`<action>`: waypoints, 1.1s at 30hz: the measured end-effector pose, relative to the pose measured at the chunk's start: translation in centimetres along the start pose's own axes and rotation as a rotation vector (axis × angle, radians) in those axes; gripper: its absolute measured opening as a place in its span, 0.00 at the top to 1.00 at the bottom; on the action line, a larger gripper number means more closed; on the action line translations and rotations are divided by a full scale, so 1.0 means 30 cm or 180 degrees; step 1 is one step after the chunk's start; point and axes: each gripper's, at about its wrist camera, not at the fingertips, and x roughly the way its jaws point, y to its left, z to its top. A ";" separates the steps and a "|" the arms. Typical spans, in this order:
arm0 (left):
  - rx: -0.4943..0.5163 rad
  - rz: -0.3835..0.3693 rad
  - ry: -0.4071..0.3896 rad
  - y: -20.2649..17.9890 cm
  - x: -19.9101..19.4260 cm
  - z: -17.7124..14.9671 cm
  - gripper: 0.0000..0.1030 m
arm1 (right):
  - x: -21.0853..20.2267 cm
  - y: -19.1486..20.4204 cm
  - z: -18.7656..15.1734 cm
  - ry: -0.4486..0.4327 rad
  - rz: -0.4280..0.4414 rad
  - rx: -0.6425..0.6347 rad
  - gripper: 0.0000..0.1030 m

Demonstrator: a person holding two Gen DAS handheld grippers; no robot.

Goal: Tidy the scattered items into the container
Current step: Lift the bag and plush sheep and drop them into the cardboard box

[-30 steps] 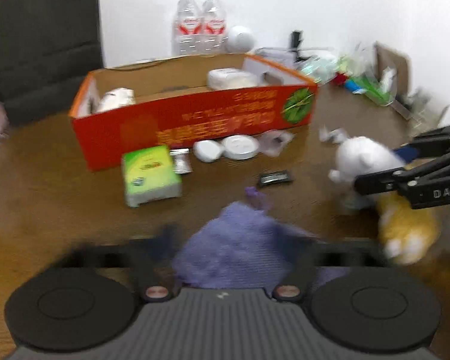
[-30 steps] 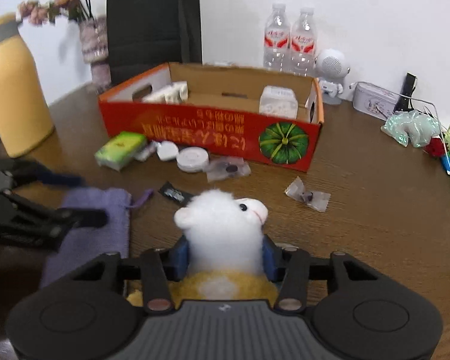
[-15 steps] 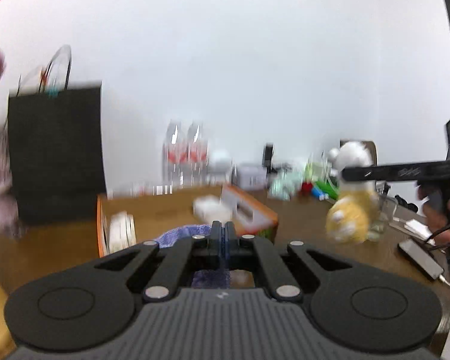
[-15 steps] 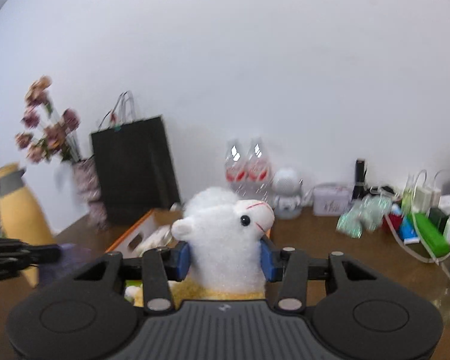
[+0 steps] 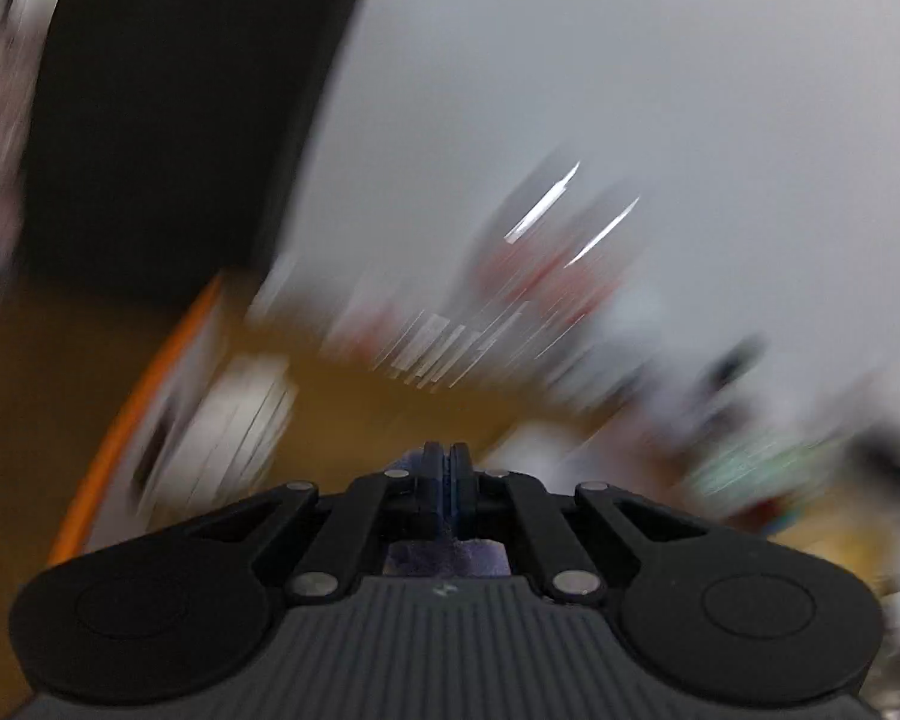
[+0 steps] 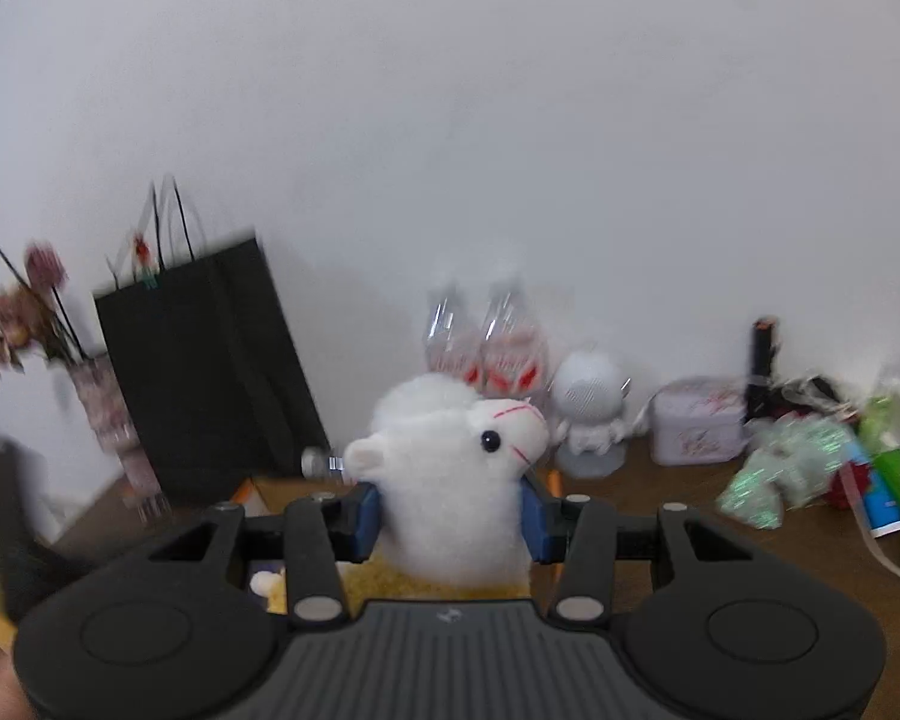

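While lifted, toy (image 6: 456, 492) (gripped) rose.

Mounted just behind each pair of jaws, looking forward along them, tilted slightly down. Left view heavily blurred, near the orange box (image 5: 150, 396). Shared: black bag (image 6: 210, 360), white wall (image 6: 510, 120).

The plush llama (image 6: 450, 480) is now lifted off the desk (image 6: 750, 546), above the box. The purple cloth (image 5: 444, 558) is likewise raised over the orange box (image 5: 144, 396).
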 end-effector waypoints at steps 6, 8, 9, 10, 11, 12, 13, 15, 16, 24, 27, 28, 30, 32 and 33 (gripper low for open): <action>0.0395 0.0422 -0.0145 0.007 0.051 -0.049 0.97 | 0.333 0.023 -0.070 0.0827 -0.0235 0.0003 0.57; 0.0319 0.0461 -0.0169 0.005 0.060 -0.031 0.97 | 0.383 0.032 -0.098 0.1013 -0.0306 -0.0016 0.57; 0.0270 0.0443 -0.0157 0.007 0.073 -0.018 0.97 | 0.403 0.039 -0.111 0.1130 -0.0368 -0.0046 0.56; 0.0265 0.0427 -0.0125 0.008 0.082 -0.017 0.96 | 0.422 0.047 -0.122 0.1243 -0.0446 -0.0109 0.55; 0.0335 0.0414 -0.0084 0.004 0.072 -0.033 0.95 | 0.435 0.054 -0.134 0.1328 -0.0514 -0.0186 0.53; 0.0483 0.0386 -0.0025 -0.012 0.067 -0.052 0.93 | 0.446 0.059 -0.142 0.1411 -0.0581 -0.0270 0.53; 0.0660 0.0361 0.0024 -0.032 0.068 -0.069 0.82 | 0.457 0.064 -0.151 0.1507 -0.0638 -0.0357 0.51; 0.0895 0.0343 0.0001 -0.059 0.050 -0.090 0.46 | 0.452 0.071 -0.158 0.1568 -0.0725 -0.0451 0.44; 0.0903 0.0312 -0.0040 -0.059 0.032 -0.089 0.31 | 0.439 0.075 -0.152 0.1544 -0.0778 -0.0479 0.40; 0.0599 0.0111 -0.0153 -0.023 -0.167 0.084 0.00 | 0.277 0.100 -0.001 0.1337 -0.0432 -0.0223 0.17; 0.0747 0.0138 0.0263 -0.030 -0.186 0.118 0.00 | 0.247 0.100 0.003 0.1515 -0.0161 0.0002 0.16; 0.0760 0.0173 0.0366 -0.028 -0.196 0.119 0.00 | 0.235 0.100 -0.002 0.1552 -0.0131 0.0040 0.16; 0.0789 0.0220 0.0393 -0.023 -0.227 0.108 0.00 | 0.206 0.105 -0.013 0.1581 -0.0126 0.0074 0.16; 0.0805 0.0285 0.0342 -0.017 -0.269 0.085 0.00 | 0.158 0.111 -0.026 0.1550 -0.0090 0.0105 0.16; 0.0821 0.0313 0.0323 -0.015 -0.295 0.068 0.00 | 0.130 0.113 -0.036 0.1523 -0.0046 0.0115 0.16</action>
